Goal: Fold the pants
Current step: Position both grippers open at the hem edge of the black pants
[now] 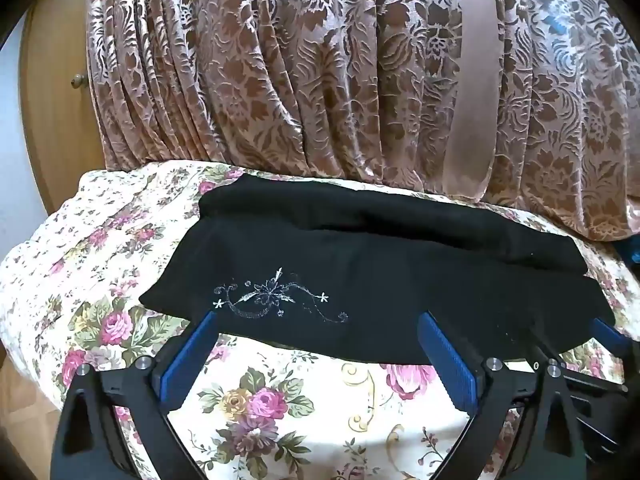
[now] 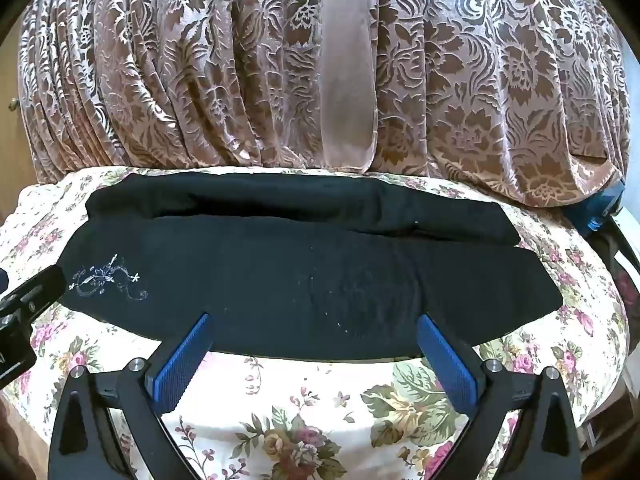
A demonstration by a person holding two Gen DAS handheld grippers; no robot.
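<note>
Black pants (image 1: 360,280) lie folded lengthwise across the floral bedspread (image 1: 280,400), w/ white embroidery (image 1: 276,296) at their left end, patterned curtain (image 1: 280,60) behind. Left gripper (image 1: 320,336) spread wide, empty, tips at the pants' near edge. Right gripper (image 2: 316,336) likewise wide apart, nothing gripped, beside it.

Black angular left gripper (image 1: 318,320) and right gripper (image 2: 314,322), blue ribbed pads lining the jaws, silver round screws.
</note>
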